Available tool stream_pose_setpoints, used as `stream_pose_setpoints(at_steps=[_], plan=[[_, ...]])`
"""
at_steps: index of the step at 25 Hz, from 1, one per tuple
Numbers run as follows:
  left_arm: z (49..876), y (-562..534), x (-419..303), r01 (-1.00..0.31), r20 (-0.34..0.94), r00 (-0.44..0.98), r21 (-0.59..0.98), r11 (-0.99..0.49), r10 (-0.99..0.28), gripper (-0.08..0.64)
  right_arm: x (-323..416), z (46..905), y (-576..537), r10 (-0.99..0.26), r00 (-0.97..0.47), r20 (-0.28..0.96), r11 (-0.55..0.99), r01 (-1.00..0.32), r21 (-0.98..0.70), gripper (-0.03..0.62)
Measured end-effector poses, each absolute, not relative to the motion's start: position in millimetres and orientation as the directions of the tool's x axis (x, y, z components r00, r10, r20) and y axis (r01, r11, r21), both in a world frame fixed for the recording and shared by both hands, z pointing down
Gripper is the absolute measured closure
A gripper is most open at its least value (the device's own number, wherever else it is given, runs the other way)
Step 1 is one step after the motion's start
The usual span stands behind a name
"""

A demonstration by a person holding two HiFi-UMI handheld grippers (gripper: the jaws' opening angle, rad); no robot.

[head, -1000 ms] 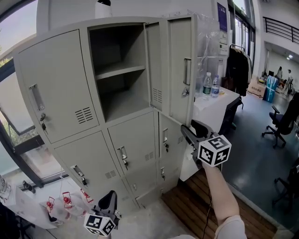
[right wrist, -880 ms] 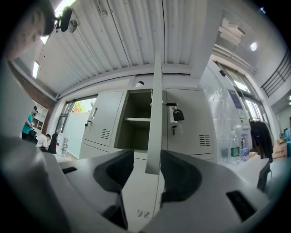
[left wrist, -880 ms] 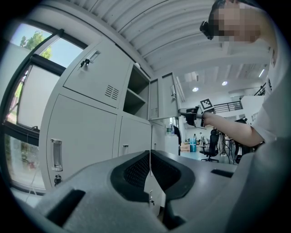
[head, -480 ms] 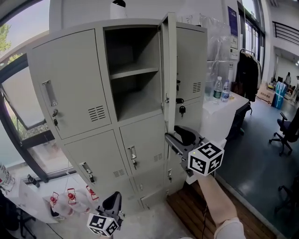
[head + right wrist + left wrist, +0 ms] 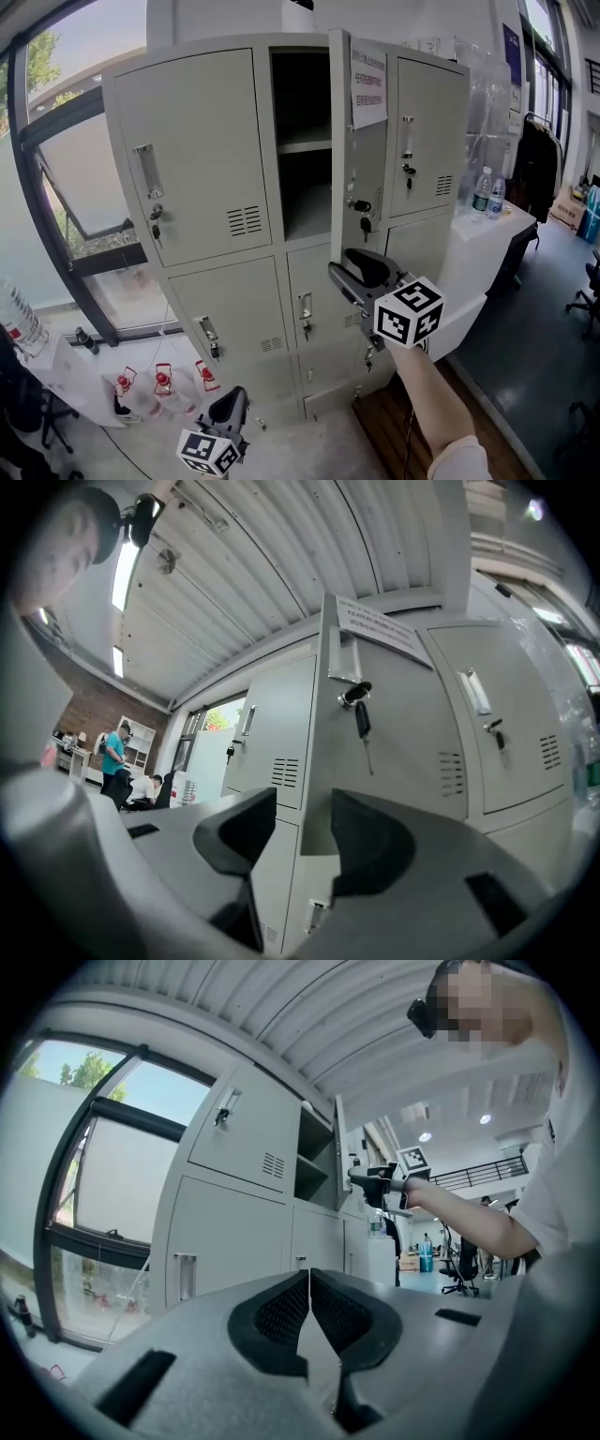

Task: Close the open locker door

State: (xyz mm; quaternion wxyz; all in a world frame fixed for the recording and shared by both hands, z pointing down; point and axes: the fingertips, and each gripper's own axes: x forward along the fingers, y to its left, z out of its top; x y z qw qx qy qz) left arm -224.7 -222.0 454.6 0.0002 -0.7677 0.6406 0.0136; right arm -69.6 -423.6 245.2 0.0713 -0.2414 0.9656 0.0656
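The top middle locker [image 5: 302,150] of the grey bank is open, with a shelf inside. Its door [image 5: 366,159] stands partly swung out, a paper notice on it and a key [image 5: 362,208] hanging in its lock. My right gripper [image 5: 351,270] is at the door's lower free edge. In the right gripper view the door's edge [image 5: 325,714] runs down into the gap of the right gripper [image 5: 302,822], whose jaws stand apart; contact cannot be told. My left gripper [image 5: 226,412] hangs low in front of the lockers, and in the left gripper view the left gripper [image 5: 308,1302] has its pads together, empty.
A white table [image 5: 473,272] with two water bottles [image 5: 487,192] stands right of the lockers. Small red-capped bottles [image 5: 161,382] sit on the floor at lower left below a large window [image 5: 75,159]. Dark clothes [image 5: 539,155] hang at far right.
The locker door has swung leftward from wide open to partly closed, with my right gripper following at its lower edge. The left gripper has stayed low.
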Motion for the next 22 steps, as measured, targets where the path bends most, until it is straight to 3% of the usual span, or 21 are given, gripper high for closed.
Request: stream_pose_setpoints(at_steps=[22], plan=[[461,-229,-319,-0.996,-0.019,0.078,0.038,-0.078,-0.997,0.547,-205,247,-505,-0.479,-0.872,-0.094,0.865,-0.488,0.119,0.41]])
